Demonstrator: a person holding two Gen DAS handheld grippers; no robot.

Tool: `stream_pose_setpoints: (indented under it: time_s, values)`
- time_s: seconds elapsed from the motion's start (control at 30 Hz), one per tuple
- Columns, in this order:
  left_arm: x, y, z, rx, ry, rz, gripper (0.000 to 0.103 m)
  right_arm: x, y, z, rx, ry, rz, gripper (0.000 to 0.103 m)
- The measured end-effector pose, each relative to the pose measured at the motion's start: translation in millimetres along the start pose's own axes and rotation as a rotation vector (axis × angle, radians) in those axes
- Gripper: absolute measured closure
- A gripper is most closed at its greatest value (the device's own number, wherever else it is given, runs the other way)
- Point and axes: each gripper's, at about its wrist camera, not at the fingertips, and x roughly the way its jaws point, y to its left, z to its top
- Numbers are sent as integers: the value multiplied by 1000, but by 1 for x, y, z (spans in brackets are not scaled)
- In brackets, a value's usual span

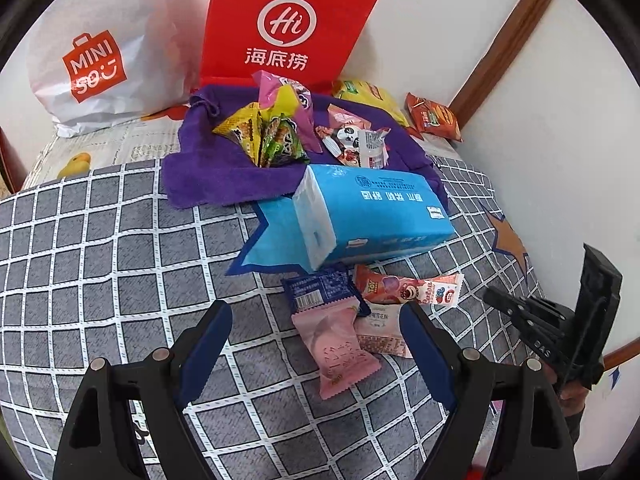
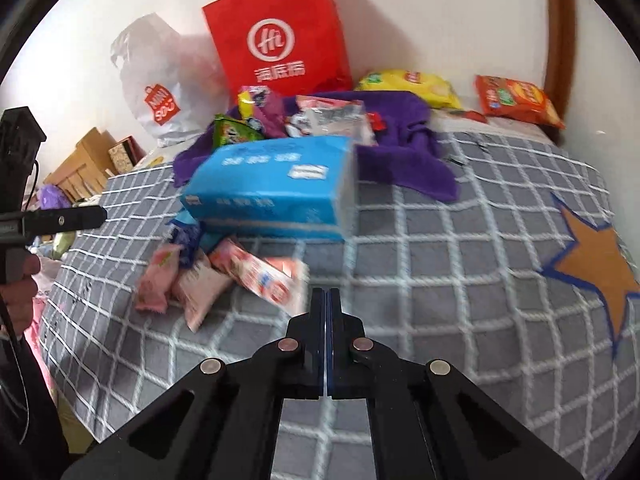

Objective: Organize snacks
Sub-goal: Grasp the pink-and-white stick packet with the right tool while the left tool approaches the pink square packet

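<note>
My left gripper (image 1: 316,332) is open above the grey checked bedcover, its fingers on either side of a pink snack packet (image 1: 338,350). Beside that lie a dark blue packet (image 1: 316,290), a pale pink packet (image 1: 382,334) and a red Toy Story packet (image 1: 404,290). The same packets show blurred in the right wrist view (image 2: 224,276). A blue tissue pack (image 1: 372,216) lies behind them. More snacks (image 1: 276,128) sit on a purple towel (image 1: 224,176). My right gripper (image 2: 326,294) is shut and empty, just right of the Toy Story packet (image 2: 272,280).
A red Haidilao bag (image 1: 288,24) and a white Miniso bag (image 1: 100,56) stand against the wall. A yellow chip bag (image 2: 412,84) and an orange bag (image 2: 516,100) lie at the bed's far corner. Cardboard boxes (image 2: 88,160) sit beyond the left edge.
</note>
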Motion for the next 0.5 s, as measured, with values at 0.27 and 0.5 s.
stream_pose_setpoints:
  time_s: [0.27, 0.5]
  values:
    - [1, -6, 0, -4, 0, 6, 18, -8, 7, 6, -53, -31, 3, 75]
    - [-11, 13, -5, -50, -6, 63, 18, 21, 50, 35, -144, -64, 67, 68]
